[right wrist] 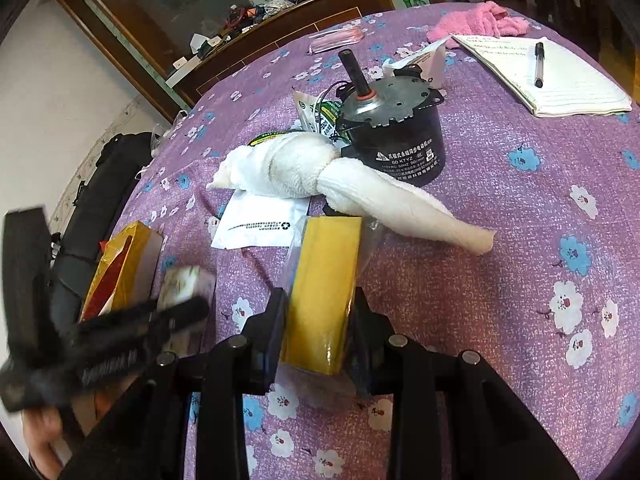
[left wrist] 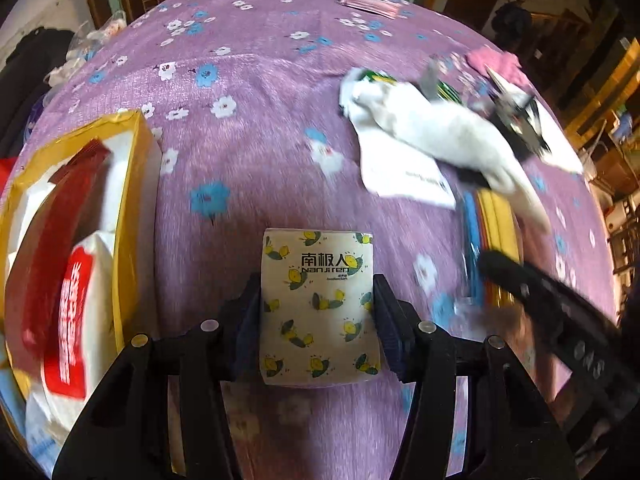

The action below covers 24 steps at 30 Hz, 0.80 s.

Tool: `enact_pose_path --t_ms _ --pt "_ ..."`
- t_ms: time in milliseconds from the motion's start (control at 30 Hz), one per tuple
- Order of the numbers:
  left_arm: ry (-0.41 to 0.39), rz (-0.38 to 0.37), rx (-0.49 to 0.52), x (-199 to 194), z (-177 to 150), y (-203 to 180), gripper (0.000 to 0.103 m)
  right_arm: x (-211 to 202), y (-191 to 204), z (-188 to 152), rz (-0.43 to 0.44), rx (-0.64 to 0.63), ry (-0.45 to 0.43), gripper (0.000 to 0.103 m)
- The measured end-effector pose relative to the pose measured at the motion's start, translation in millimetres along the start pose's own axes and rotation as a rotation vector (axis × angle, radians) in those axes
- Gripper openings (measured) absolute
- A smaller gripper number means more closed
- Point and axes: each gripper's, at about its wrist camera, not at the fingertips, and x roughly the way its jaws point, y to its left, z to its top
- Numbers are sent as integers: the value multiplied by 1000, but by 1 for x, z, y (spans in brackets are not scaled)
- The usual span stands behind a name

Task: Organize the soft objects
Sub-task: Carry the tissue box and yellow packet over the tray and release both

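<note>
My left gripper [left wrist: 318,294] is shut on a small tissue pack [left wrist: 318,304] printed with lemons, held above the purple cloth beside the open yellow bag [left wrist: 128,184]. My right gripper [right wrist: 320,308] is shut on a yellow sponge pack [right wrist: 324,292] in clear wrap, low over the table. A knotted white towel [right wrist: 344,184] lies ahead of it, against a black motor [right wrist: 396,136]; the towel also shows in the left wrist view [left wrist: 436,128]. A pink cloth [right wrist: 480,20] lies at the far edge. The left gripper and its tissue pack [right wrist: 184,284] appear blurred at the left of the right wrist view.
The yellow bag [right wrist: 128,264] holds red and white packs [left wrist: 76,304]. A white plastic sleeve [right wrist: 260,224] lies under the towel. A notebook [right wrist: 560,80] with a pen [right wrist: 539,64] sits far right. Pink face masks [right wrist: 336,38] lie at the back edge. A cluttered cabinet stands behind.
</note>
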Motion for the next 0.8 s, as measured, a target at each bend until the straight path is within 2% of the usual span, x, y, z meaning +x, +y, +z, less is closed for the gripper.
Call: enact_pose_path --t_ms 67,167,233,467,600,800 --pt "4 -30 -7 -5 -11 -2 52 -2 1 -4 0 -9 -8 31" --pt "-11 4 55 -14 -28 -11 52 -9 0 -14 12 -1 -2 31" --pt "-21 -20 70 -23 -41 -13 52 -17 -2 -23 29 17 8 31" --pt "-142 -16 105 -65 -90 -19 52 -61 3 -59 61 27 -36 31" --pt "-223 4 89 -91 -106 -13 52 -78 19 -69 74 -7 -68 31" --pt "-283 12 80 -121 -116 3 52 -92 61 -72 125 -97 -97 31"
